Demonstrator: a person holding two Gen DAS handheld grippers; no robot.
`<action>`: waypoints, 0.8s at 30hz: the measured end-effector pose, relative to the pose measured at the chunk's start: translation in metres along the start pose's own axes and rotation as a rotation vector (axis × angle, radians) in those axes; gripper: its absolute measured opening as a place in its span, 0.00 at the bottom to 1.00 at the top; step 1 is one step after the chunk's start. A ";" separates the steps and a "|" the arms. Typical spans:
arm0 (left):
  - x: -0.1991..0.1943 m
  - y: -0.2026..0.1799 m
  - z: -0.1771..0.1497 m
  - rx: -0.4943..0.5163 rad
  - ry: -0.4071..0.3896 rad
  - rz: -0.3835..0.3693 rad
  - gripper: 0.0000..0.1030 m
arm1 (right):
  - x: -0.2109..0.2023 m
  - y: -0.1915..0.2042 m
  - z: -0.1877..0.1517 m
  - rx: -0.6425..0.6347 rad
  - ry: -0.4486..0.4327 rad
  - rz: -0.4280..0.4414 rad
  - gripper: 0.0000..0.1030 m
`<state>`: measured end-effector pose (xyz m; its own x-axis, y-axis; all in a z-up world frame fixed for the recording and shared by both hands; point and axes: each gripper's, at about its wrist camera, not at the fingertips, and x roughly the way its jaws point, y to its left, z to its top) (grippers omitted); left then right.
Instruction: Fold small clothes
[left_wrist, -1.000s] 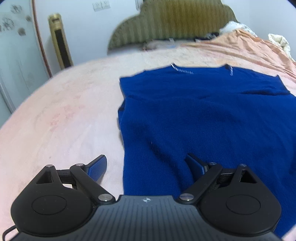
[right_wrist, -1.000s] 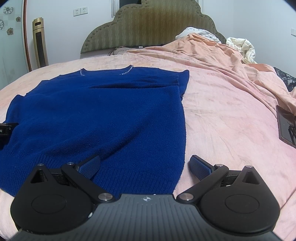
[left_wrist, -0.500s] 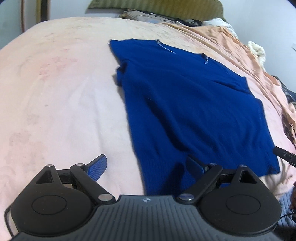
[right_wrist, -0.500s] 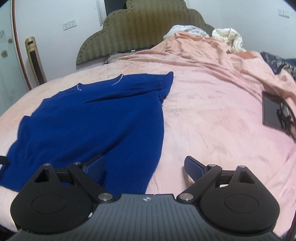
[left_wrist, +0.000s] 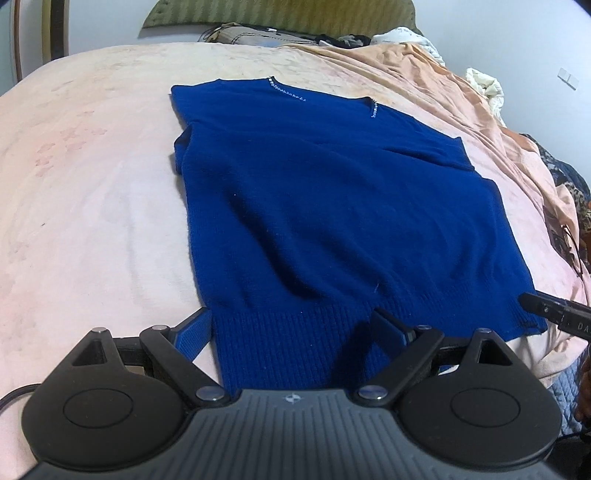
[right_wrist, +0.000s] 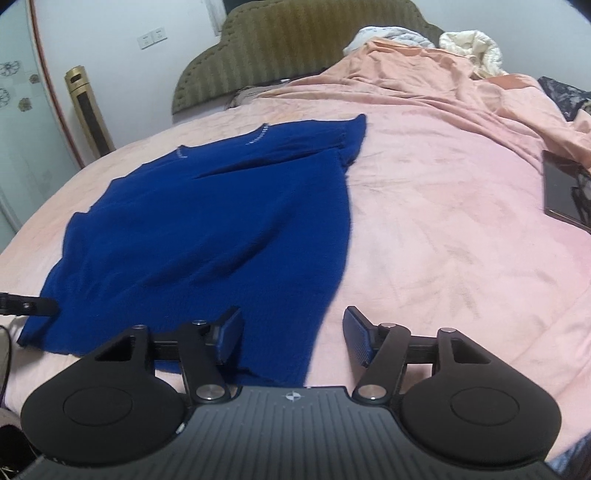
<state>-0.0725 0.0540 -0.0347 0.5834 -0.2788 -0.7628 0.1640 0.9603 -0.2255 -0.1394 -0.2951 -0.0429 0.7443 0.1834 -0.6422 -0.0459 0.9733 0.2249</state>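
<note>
Left wrist view: one blue knitted sweater (left_wrist: 332, 221) lay flat on the pink bedspread (left_wrist: 92, 184), neckline with a beaded trim (left_wrist: 288, 92) toward the green padded headboard (left_wrist: 277, 14), ribbed hem nearest the camera. The left claw (left_wrist: 291, 328) was released, jaws spread wide over the hem's left corner, one blue pad (left_wrist: 195, 328) on the bedspread just beside the sweater's edge, the other above the ribbing. The tip of the other tool (left_wrist: 546, 310) showed at the hem's right corner. A crumpled orange sheet (left_wrist: 424, 70) lay along the far right side of the bed. Right wrist view: the same sweater (right_wrist: 207, 236) occupied the left half of the bed, sleeves folded in. The right claw (right_wrist: 293, 336) was released, jaws parted over the hem's right corner, one pad above the knit, one over the bedspread (right_wrist: 443, 229). A dark tablet (right_wrist: 565, 192) lay at the right edge, well apart from the sweater. A gold tower unit (right_wrist: 88, 110) stood by the wall.
</note>
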 end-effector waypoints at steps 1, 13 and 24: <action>0.000 0.000 0.000 -0.006 -0.003 0.006 0.90 | 0.001 0.002 -0.001 -0.005 0.000 0.005 0.58; 0.001 -0.009 -0.003 0.032 0.001 0.079 0.90 | 0.000 0.001 -0.003 0.009 -0.012 0.006 0.60; -0.002 -0.005 -0.005 0.029 -0.001 0.084 0.90 | -0.003 0.000 -0.006 0.020 -0.016 0.022 0.60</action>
<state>-0.0785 0.0495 -0.0355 0.5972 -0.1969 -0.7776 0.1376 0.9802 -0.1425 -0.1462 -0.2951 -0.0456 0.7536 0.2020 -0.6256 -0.0489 0.9662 0.2530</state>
